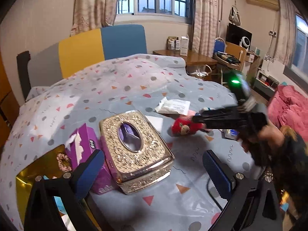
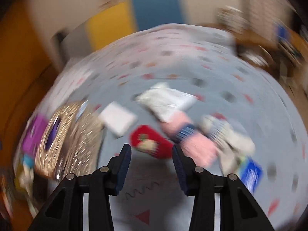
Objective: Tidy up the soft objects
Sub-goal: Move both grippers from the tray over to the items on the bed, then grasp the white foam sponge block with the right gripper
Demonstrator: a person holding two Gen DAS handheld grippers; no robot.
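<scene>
right claw: jaws part open, nothing held | red plush toy: on the bed, lower centre of frame, just ahead of my fingertips | handling: looks light, squashy (no slip risk) | grip: across its plump middle

Place: a bedroom in a home.
Bed: patterned sheet, yellow and blue headboard.
Window: barred, with curtains.
Other furniture: wooden desk, air conditioner.
</scene>
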